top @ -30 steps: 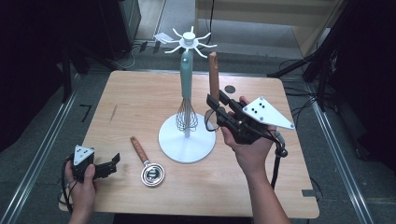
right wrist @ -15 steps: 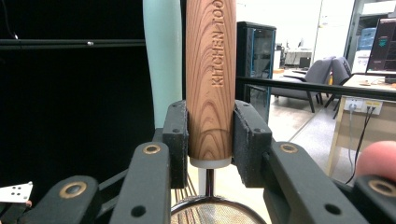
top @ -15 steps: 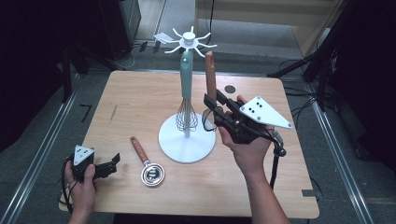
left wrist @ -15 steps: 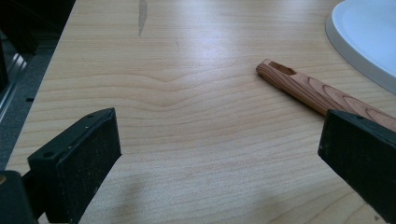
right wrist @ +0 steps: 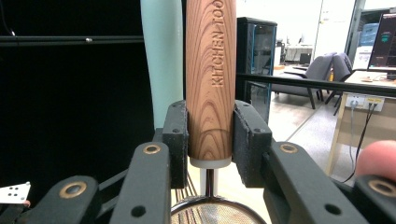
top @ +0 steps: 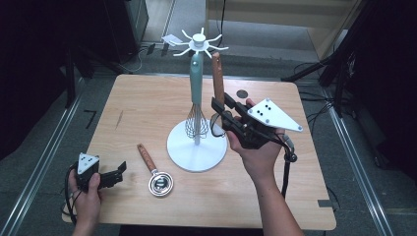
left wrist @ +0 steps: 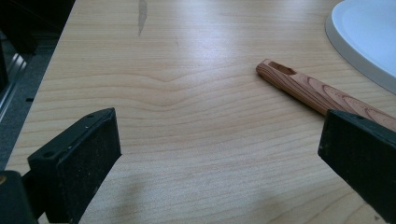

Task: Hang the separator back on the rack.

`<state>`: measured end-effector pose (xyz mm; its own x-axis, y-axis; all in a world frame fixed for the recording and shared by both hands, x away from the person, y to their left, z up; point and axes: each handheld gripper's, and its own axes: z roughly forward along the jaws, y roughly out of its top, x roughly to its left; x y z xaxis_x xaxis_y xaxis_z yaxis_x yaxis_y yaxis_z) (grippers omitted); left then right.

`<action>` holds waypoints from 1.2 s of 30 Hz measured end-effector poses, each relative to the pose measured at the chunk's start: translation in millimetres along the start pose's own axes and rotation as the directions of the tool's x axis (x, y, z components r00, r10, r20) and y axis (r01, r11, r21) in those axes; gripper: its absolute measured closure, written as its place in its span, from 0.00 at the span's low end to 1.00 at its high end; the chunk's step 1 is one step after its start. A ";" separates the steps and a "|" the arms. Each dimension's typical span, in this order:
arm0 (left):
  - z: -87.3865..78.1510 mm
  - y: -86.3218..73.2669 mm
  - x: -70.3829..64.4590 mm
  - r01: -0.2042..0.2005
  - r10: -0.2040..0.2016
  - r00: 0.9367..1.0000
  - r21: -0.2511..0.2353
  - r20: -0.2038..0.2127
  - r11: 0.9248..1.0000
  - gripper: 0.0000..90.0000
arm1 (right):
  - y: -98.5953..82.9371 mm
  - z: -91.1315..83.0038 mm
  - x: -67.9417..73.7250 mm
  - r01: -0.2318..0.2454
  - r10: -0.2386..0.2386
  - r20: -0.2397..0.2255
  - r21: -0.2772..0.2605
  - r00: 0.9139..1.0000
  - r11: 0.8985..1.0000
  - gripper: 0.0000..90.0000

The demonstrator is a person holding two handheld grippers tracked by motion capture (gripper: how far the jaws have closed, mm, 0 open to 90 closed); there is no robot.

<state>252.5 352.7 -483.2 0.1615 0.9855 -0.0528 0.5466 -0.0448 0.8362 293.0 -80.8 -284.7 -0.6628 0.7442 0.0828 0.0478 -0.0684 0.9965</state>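
Beside the rack [top: 196,145], right claw [top: 220,109] raised, clamping upright strainer handle [top: 218,81]

High view: above, facing down on worktop [top: 147,113] | left gripper view: low, close over worktop | right gripper view: level, close on wooden handle [right wrist: 210,79], shared with high view.

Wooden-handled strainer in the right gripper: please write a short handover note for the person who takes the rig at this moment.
Right gripper: shut on the wooden-handled strainer, held upright, handle up, beside the teal whisk that hangs on the white rack.
Left gripper: open, low over the table at the near left corner, holding nothing.
A second wooden-handled utensil lies flat on the table in front of the rack base.
Done: whisk hung.
Left: probably hang the strainer on a hook, then the utensil on the table.
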 end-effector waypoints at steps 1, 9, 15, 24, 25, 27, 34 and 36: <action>0.0 0.0 0.0 0.000 0.000 1.000 0.000 0.000 1.000 0.00 | 0.0 0.1 0.1 -0.002 0.002 0.000 0.003 1.000 1.000 0.78; 0.0 0.0 0.0 -0.001 0.001 1.000 0.000 0.000 1.000 0.00 | -1.6 2.4 0.5 -0.002 0.002 0.000 0.003 1.000 1.000 0.78; 0.0 0.0 0.0 -0.002 0.002 1.000 0.000 0.000 1.000 0.00 | -1.6 4.3 0.2 0.000 0.000 0.003 0.006 1.000 1.000 0.78; 0.0 0.0 0.0 -0.001 0.001 1.000 0.000 0.000 1.000 0.00 | -3.3 7.2 0.1 -0.002 0.002 -0.003 0.004 1.000 1.000 0.78; 0.0 0.0 0.0 -0.001 0.001 1.000 0.000 0.001 1.000 0.00 | -3.5 7.2 0.3 -0.006 0.006 -0.002 0.008 1.000 1.000 0.78; 0.0 0.0 0.0 -0.002 0.002 1.000 0.000 0.000 1.000 0.00 | -3.8 7.5 -1.1 -0.010 0.010 -0.004 0.009 1.000 1.000 0.78; 0.0 0.0 0.0 0.001 -0.001 1.000 0.000 0.000 1.000 0.00 | -3.9 8.2 -2.6 -0.026 0.026 -0.006 0.028 1.000 0.999 0.74; 0.0 0.0 0.0 0.001 -0.001 1.000 0.000 0.000 1.000 0.00 | -4.5 8.4 -3.5 -0.032 0.033 -0.010 0.033 0.999 0.999 0.73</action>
<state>252.5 352.6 -483.3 0.1612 0.9855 -0.0534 0.5467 -0.0441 0.8362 301.3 -77.6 -289.4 -0.6685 0.7347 0.1154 0.0940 -0.0705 0.9931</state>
